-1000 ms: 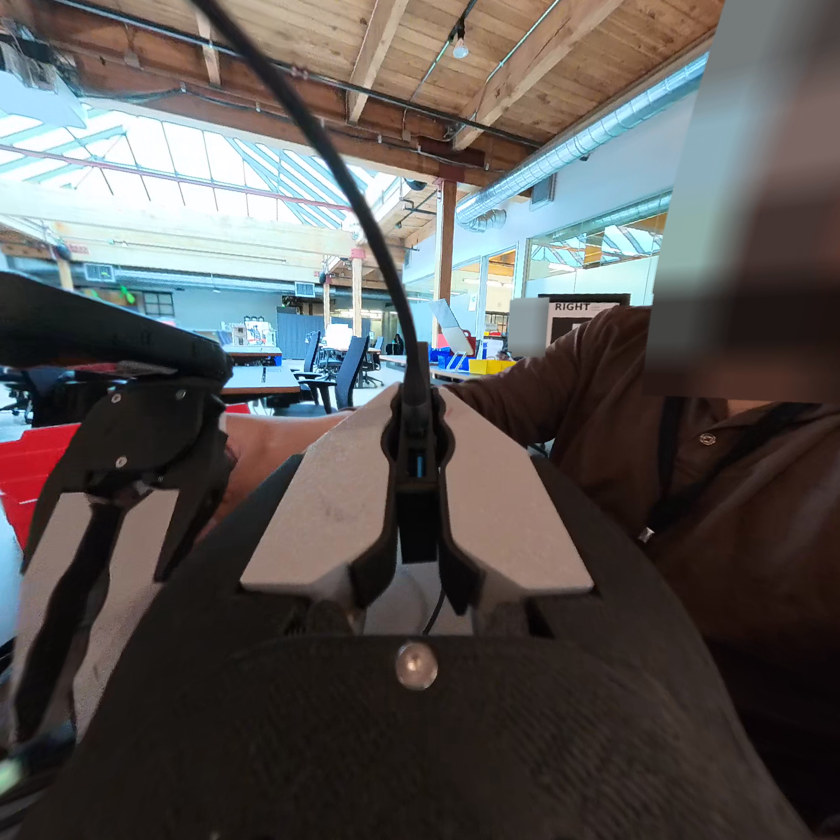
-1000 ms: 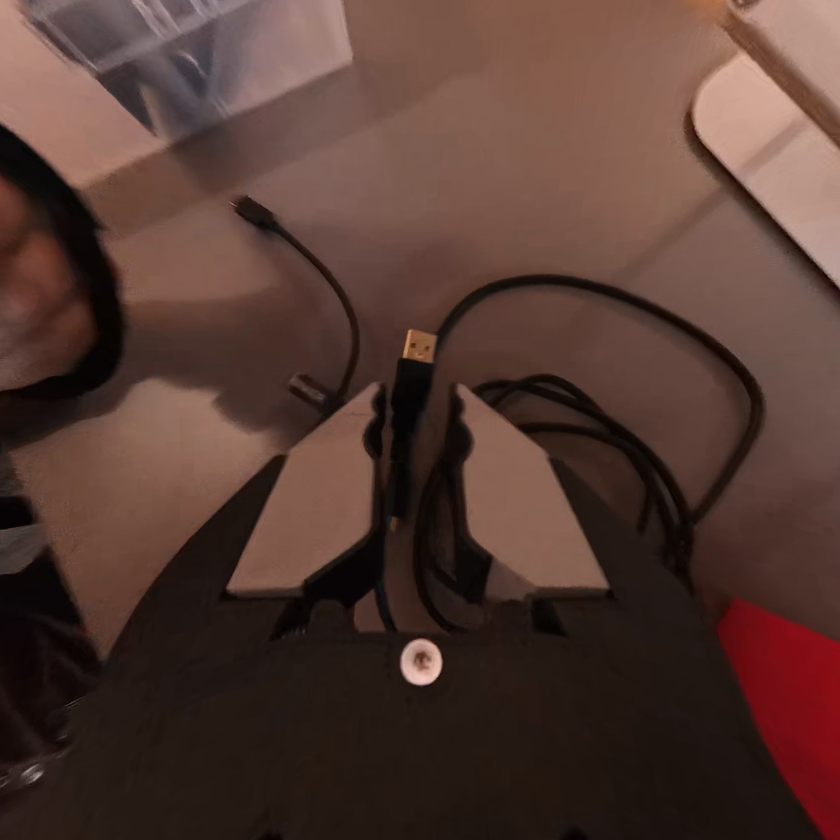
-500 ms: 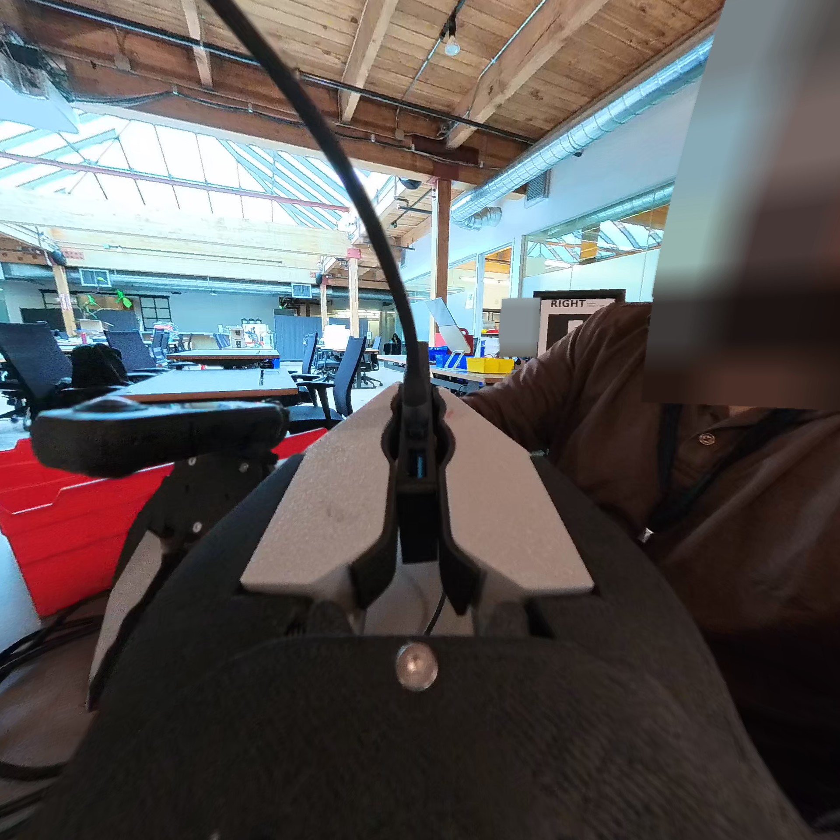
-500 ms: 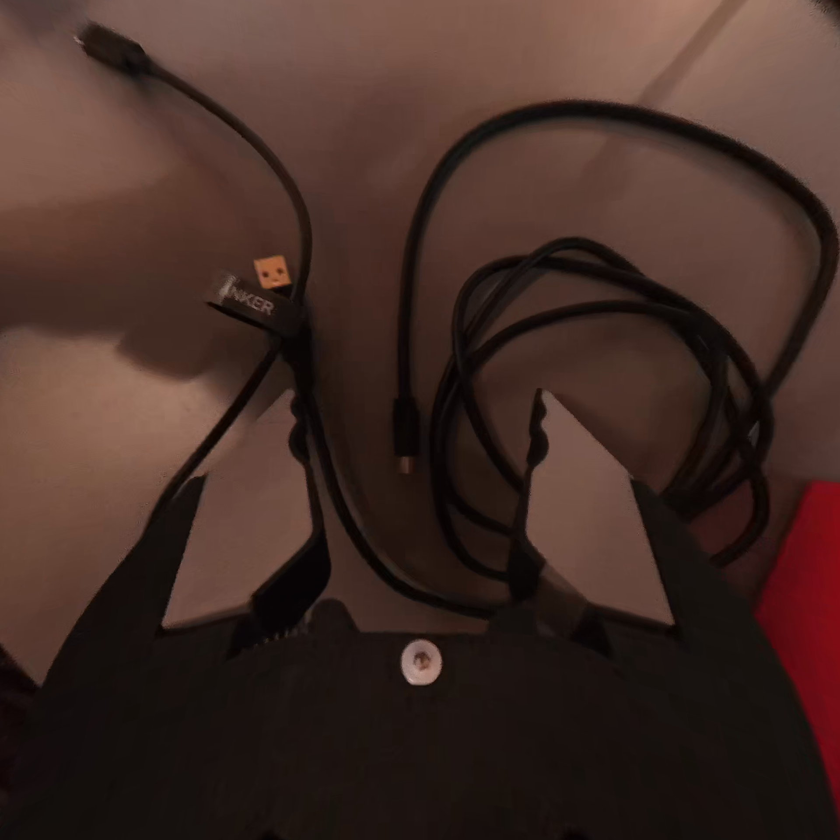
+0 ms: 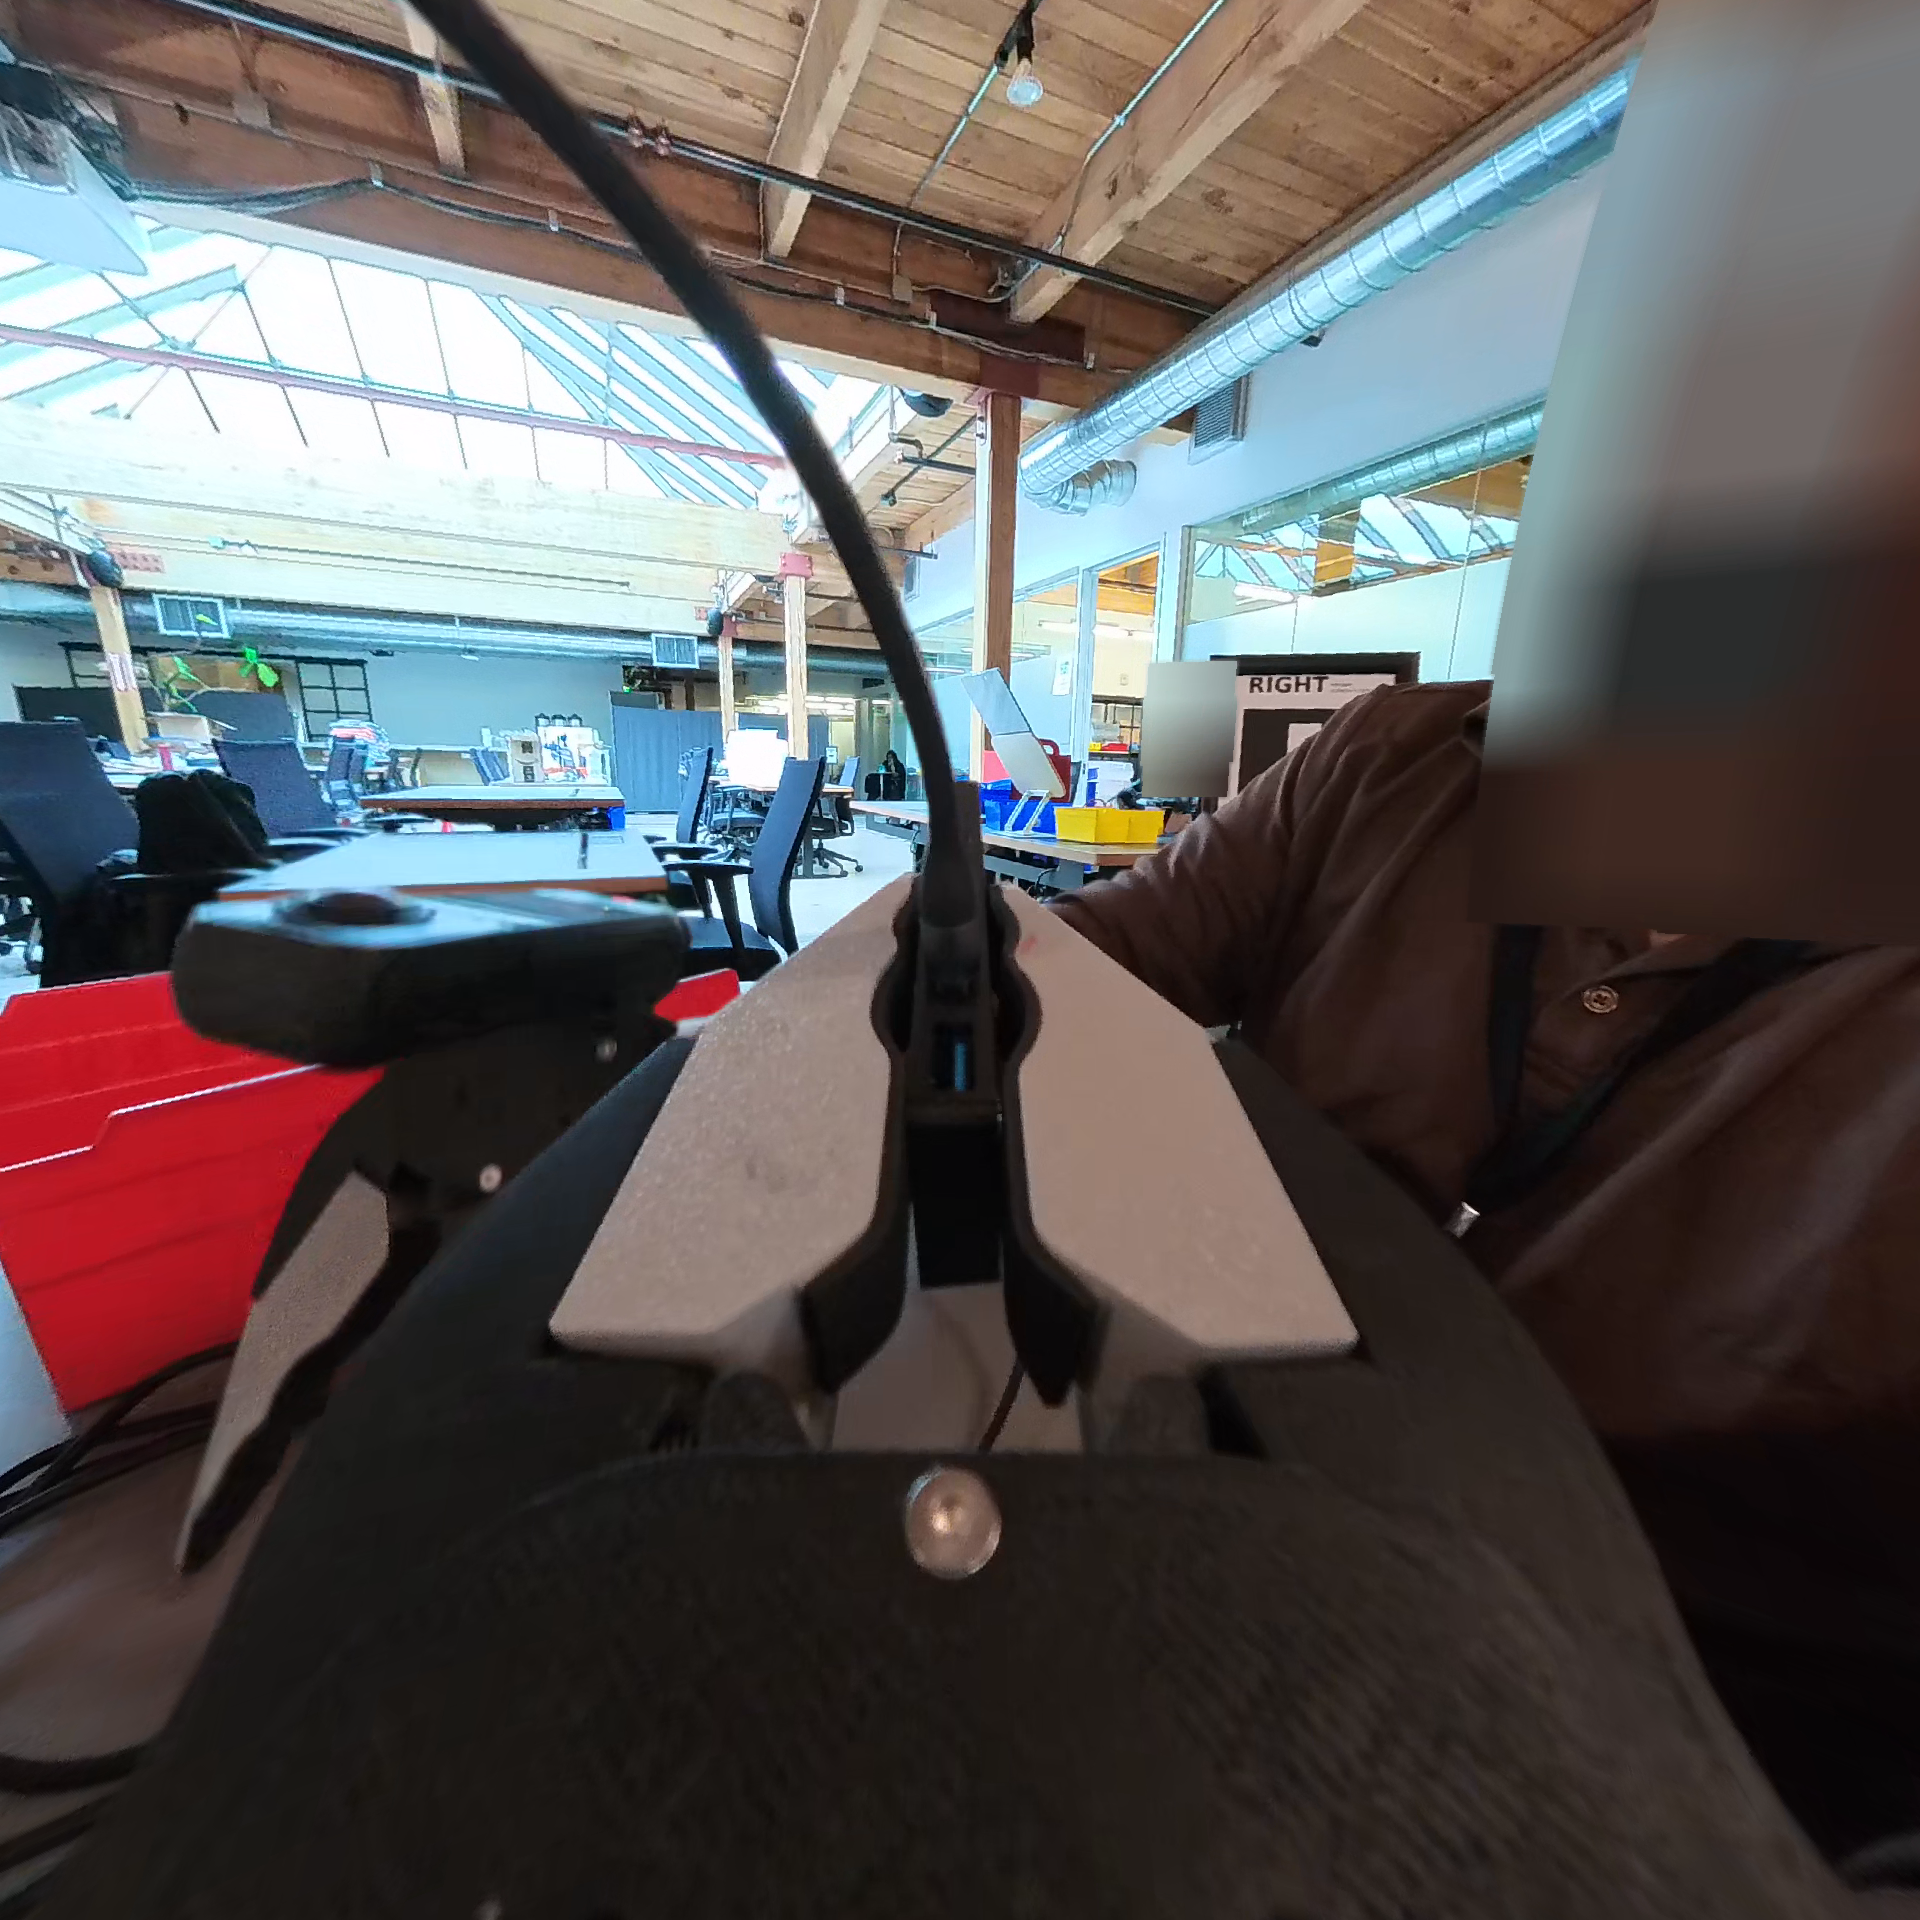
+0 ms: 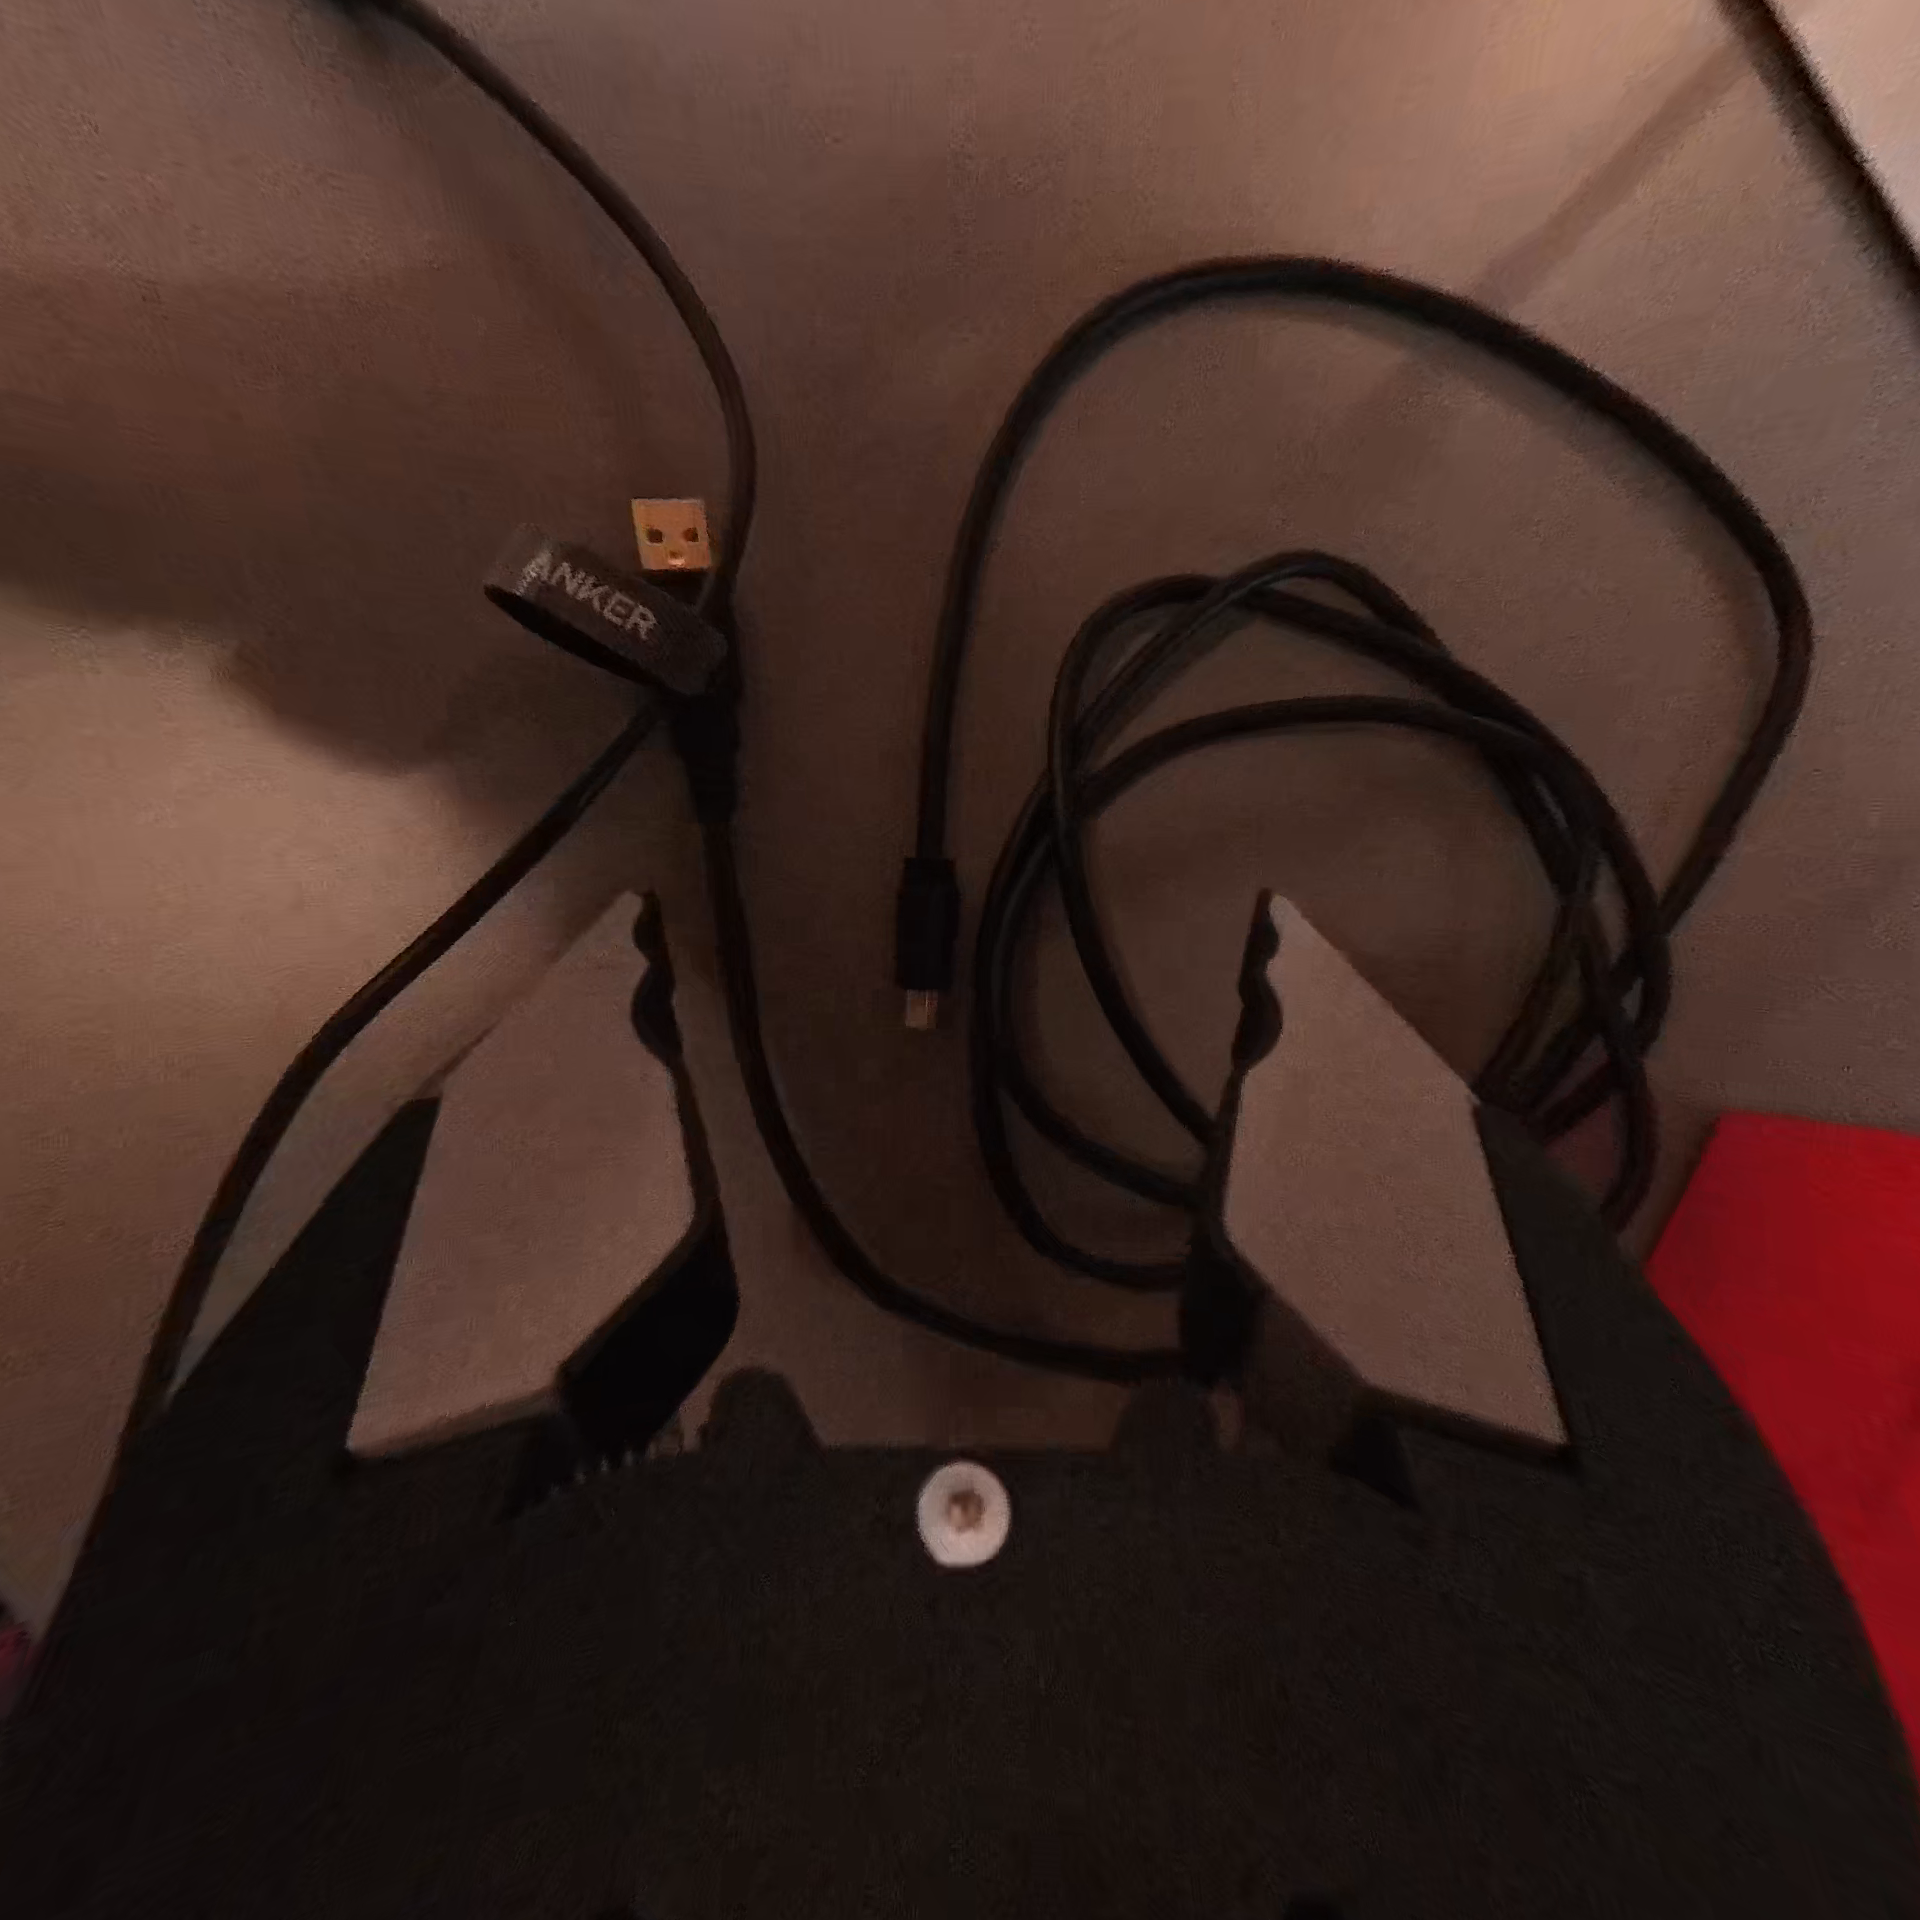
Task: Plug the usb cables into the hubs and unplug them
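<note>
My left gripper (image 5: 954,914) is shut on a black USB hub (image 5: 954,1153) with a blue port (image 5: 957,1058) facing up; the hub's black cable (image 5: 790,416) arcs up and to the left. It is held high, pointing across the room. My right gripper (image 6: 954,904) is open and empty, pointing down at the table. A black cable with a gold USB-A plug (image 6: 673,535) and a black strap (image 6: 603,621) lies to the left of the left finger. A second black cable's small plug (image 6: 923,940) lies between the fingers, with its coil (image 6: 1351,831) to the right. The right gripper also shows at the left of the left wrist view (image 5: 416,977).
A red bin shows at the left in the left wrist view (image 5: 135,1164) and at the lower right of the right wrist view (image 6: 1808,1299). A person in a brown shirt (image 5: 1558,1039) sits close on the right. Desks and office chairs (image 5: 769,842) fill the room behind.
My right gripper opened and let go of the gold USB-A plug, which now lies on the table by the strap. It moved lower over the cables. The left gripper holds the hub still.
</note>
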A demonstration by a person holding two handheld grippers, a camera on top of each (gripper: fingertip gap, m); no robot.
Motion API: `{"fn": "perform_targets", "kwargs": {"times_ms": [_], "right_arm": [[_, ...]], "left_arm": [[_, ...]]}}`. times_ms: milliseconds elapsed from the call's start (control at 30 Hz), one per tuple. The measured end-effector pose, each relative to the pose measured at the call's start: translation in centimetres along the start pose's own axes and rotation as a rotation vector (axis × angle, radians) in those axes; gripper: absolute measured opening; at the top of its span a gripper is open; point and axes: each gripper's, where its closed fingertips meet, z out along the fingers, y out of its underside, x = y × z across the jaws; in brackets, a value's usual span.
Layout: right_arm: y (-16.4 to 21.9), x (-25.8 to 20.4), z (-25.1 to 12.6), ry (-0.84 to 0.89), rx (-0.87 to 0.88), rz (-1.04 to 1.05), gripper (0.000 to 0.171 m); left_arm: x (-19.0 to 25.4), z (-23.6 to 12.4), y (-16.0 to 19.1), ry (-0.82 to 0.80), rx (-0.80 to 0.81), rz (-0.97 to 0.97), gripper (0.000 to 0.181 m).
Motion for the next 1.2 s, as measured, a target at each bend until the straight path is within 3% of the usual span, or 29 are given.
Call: {"fn": "perform_targets", "kwargs": {"times_ms": [33,133,167,200,233,267,433,667,800,900,1067,1200], "right_arm": [[0.0,-0.4,0.5,-0.031,0.010,0.017,0.115],[-0.8,0.1,1.2,-0.046,0.090,0.079,0.110],[-1.2,0.7,1.2,-0.031,0.120,0.095,0.096],[-1.6,1.2,1.2,-0.019,0.142,0.103,0.071],[-1.8,1.6,1.2,-0.016,0.154,0.088,0.032],[-2.0,1.9,1.3,-0.007,0.158,0.066,0.024],[-2.2,2.7,1.3,0.029,0.099,-0.018,0.014],[-4.7,4.8,-3.6,0.003,0.247,0.074,0.007],[-6.5,6.3,-9.8,-0.075,0.430,0.190,0.008],[-7.7,8.5,-16.5,-0.085,0.589,0.252,0.007],[-9.1,12.3,-30.6,-0.001,0.766,0.249,0.006],[-10.8,12.6,-42.3,0.053,0.894,0.186,0.007]], "left_arm": [[0.0,0.0,-0.1,-0.001,0.003,0.001,0.009],[0.1,-0.1,-0.3,0.003,0.016,0.002,0.009],[0.1,-0.2,-0.3,0.006,0.020,-0.001,0.009],[0.1,-0.2,-0.3,0.007,0.020,-0.005,0.009],[0.0,-0.1,-0.2,0.005,0.016,-0.007,0.009],[0.0,-0.1,-0.1,0.003,0.010,-0.008,0.009],[-0.1,0.0,0.1,-0.001,-0.003,-0.004,0.009],[0.0,-0.3,-0.3,-0.003,0.015,0.003,0.009],[0.1,-0.3,-0.5,-0.006,0.018,0.012,0.009],[0.0,-0.5,-0.6,-0.010,0.029,0.013,0.009],[0.0,-0.5,-0.7,-0.011,0.033,0.011,0.009],[0.0,-0.5,-0.7,-0.011,0.031,0.014,0.009]]}}
